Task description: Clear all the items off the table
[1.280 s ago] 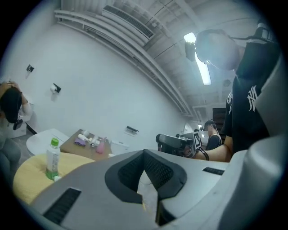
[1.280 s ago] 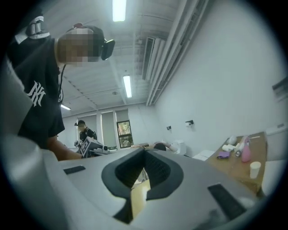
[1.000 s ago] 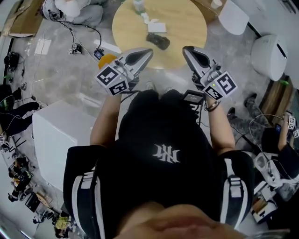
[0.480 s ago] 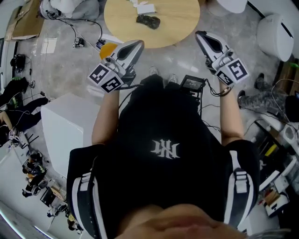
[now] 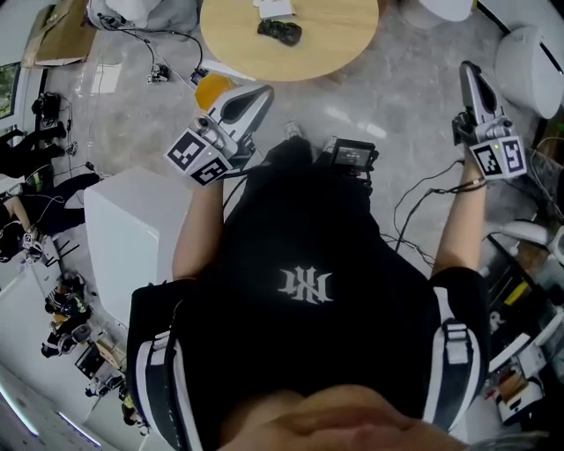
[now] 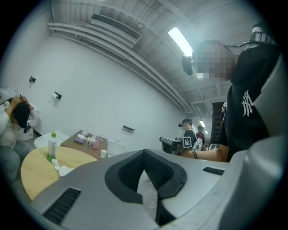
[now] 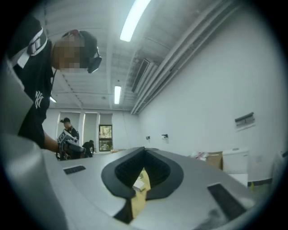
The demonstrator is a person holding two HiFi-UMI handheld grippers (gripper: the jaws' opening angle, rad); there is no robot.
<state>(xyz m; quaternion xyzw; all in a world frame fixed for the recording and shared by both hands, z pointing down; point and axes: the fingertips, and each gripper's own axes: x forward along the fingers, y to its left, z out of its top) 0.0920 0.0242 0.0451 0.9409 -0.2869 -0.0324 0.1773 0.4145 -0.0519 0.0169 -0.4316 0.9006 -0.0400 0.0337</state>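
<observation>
The left gripper (image 5: 263, 92) is closed and empty. The round counter (image 5: 344, 48) lies ahead of it, apart, bearing a black item (image 5: 280, 33), white paper (image 5: 275, 8) and a green-capped bottle (image 6: 52, 147). The right gripper (image 5: 468, 70), jaws also together, has the counter well off to its left — a tan sliver shows in its slit, whether held or behind I cannot tell.

Open grey marble floor (image 5: 397, 106) up to round light-wood table (image 5: 348, 40). Left: white cube box (image 5: 132, 238); right: white rounded chair (image 5: 529, 57).
</observation>
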